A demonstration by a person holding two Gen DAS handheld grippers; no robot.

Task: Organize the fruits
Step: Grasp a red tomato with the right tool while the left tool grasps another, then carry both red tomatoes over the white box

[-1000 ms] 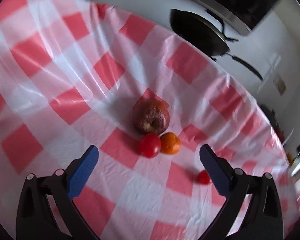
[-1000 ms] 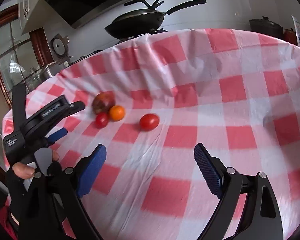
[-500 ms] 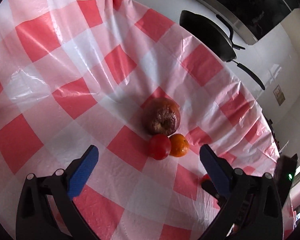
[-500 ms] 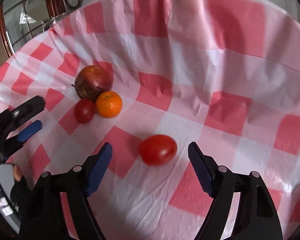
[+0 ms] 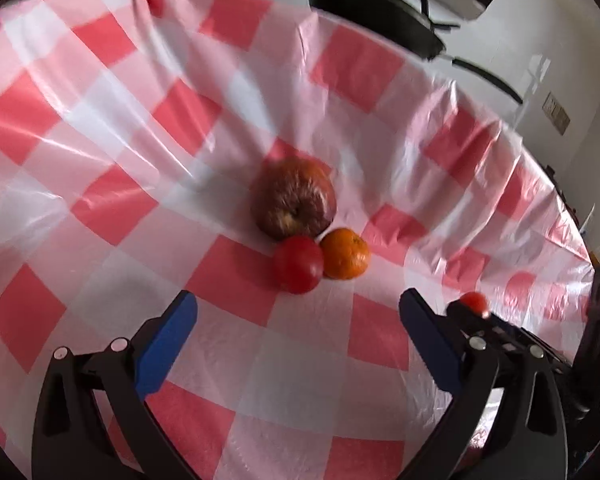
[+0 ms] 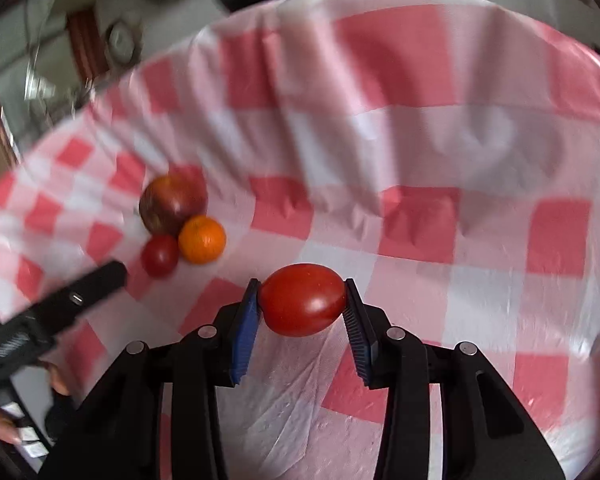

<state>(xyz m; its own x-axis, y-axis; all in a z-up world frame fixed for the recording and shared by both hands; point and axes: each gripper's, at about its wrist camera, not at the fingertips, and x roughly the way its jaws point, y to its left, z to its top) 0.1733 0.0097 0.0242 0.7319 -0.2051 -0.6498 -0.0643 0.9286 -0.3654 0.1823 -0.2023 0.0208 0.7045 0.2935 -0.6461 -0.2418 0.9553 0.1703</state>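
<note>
My right gripper (image 6: 302,300) is shut on a red tomato (image 6: 302,300), its blue pads pressed on both sides, just above the checked tablecloth (image 6: 420,160). To its left lies a cluster: a dark red apple (image 6: 172,202), an orange (image 6: 202,240) and a small red tomato (image 6: 160,254), all touching. In the left wrist view my left gripper (image 5: 298,312) is open and empty, just short of the same apple (image 5: 294,202), small tomato (image 5: 298,264) and orange (image 5: 346,254). The held tomato (image 5: 474,302) peeks out behind the left gripper's right finger.
A black wok (image 5: 372,12) with a long handle stands beyond the table's far edge, by a white wall. The red-and-white plastic cloth (image 5: 100,140) is wrinkled. My left gripper's body (image 6: 60,312) shows at the lower left of the right wrist view.
My right gripper moved in on the lone tomato and closed on it. My left gripper stayed open and shifted slightly closer to the fruit cluster.
</note>
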